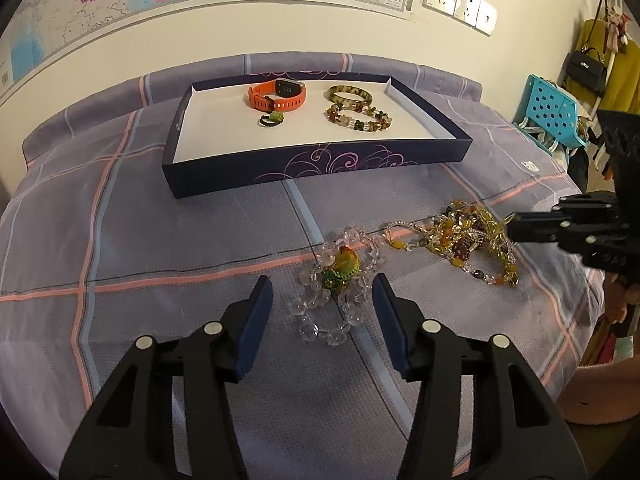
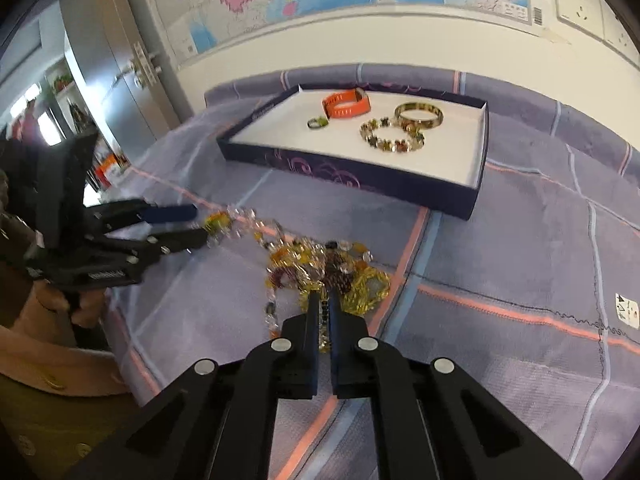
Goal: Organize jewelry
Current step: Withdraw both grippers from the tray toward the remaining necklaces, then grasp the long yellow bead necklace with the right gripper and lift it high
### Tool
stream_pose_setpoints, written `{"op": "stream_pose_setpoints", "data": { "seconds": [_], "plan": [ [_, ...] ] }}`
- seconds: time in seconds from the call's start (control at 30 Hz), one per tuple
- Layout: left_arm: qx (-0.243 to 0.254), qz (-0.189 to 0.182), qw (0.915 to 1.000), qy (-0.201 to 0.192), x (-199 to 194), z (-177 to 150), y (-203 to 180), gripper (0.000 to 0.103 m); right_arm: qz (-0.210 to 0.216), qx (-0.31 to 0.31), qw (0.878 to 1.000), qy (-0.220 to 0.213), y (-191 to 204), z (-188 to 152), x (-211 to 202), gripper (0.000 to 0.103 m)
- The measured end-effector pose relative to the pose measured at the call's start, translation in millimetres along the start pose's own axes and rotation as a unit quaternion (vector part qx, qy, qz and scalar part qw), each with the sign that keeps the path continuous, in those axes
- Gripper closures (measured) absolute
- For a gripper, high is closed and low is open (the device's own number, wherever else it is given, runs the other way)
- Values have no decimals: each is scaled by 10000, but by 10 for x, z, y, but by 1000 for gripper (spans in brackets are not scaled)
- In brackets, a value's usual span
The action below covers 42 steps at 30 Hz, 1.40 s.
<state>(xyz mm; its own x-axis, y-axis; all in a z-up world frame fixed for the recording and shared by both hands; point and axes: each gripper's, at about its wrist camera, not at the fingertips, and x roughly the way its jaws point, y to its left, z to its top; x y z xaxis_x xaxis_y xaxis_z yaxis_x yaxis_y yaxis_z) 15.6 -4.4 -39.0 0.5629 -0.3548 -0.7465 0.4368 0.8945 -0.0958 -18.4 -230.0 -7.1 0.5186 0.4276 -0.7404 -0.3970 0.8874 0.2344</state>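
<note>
A clear crystal bead bracelet (image 1: 334,292) with a yellow-green charm lies on the purple checked cloth. My left gripper (image 1: 322,286) is open, one finger on each side of it. A tangled pile of yellow and amber bead necklaces (image 1: 466,240) lies to the right. My right gripper (image 2: 325,300) is shut on strands at the near edge of that pile (image 2: 328,268). A dark blue tray (image 1: 316,166) at the back holds an orange watch (image 1: 278,96), a small green ring (image 1: 272,119), a green bangle (image 1: 349,94) and a brown bead bracelet (image 1: 360,118).
The tray (image 2: 360,178) has low walls and a white floor. A blue perforated crate (image 1: 554,110) and hanging bags stand past the table's right edge. A map hangs on the wall behind. A white label (image 2: 628,310) lies on the cloth.
</note>
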Motion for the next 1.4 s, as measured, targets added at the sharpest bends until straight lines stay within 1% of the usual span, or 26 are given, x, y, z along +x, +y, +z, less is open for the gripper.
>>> {"op": "stream_pose_setpoints", "data": {
  "seconds": [0.07,0.27,0.4,0.5,0.6,0.7,0.8,0.93,1.07,1.1,1.13,1.2,1.27,1.33,1.4],
  "plan": [
    [-5,-2,10000,4,4,4,-1,55,72,75,9999,-102,-12,37,-74,100],
    [6,14,10000,35,3,-11,-11,63,147,163,9990,-398,-16,143,-262,100],
    [17,20,10000,60,6,-18,-3,64,397,257,9965,-684,-9,243,-430,100],
    [5,-7,10000,55,11,-14,3,66,525,246,9942,-906,26,330,-561,100],
    [-4,-8,10000,52,11,-18,4,67,662,172,9903,-1206,85,475,-736,100],
    [-30,-7,10000,54,13,-20,13,67,729,56,9874,-1405,139,572,-874,100],
    [-54,-8,10000,48,13,-20,21,69,888,22,9815,-1698,174,677,-1057,100],
    [-70,-8,10000,44,13,-13,28,69,936,-26,9741,-2057,203,807,-1268,100],
    [-61,-18,10000,12,1,1,17,69,1001,15,9679,-2304,183,909,-1417,100],
    [-65,-63,10000,-16,-14,12,9,71,1106,19,9664,-2319,172,913,-1437,100],
    [-78,-165,9998,-60,-39,23,2,71,1136,47,9649,-2368,163,928,-1460,100],
    [-111,-466,9987,-193,-97,71,-35,71,1082,33,9651,-2383,170,956,-1473,100],
    [-15,-603,9978,-265,-124,104,-114,71,1118,63,9631,-2449,164,974,-1493,100],
    [139,-921,9952,-290,-111,150,-267,68,1111,34,9639,-2421,180,986,-1489,100],
    [259,-1161,9925,-265,-63,180,-405,62,1150,61,9654,-2340,179,996,-1453,100]
  ]
}}
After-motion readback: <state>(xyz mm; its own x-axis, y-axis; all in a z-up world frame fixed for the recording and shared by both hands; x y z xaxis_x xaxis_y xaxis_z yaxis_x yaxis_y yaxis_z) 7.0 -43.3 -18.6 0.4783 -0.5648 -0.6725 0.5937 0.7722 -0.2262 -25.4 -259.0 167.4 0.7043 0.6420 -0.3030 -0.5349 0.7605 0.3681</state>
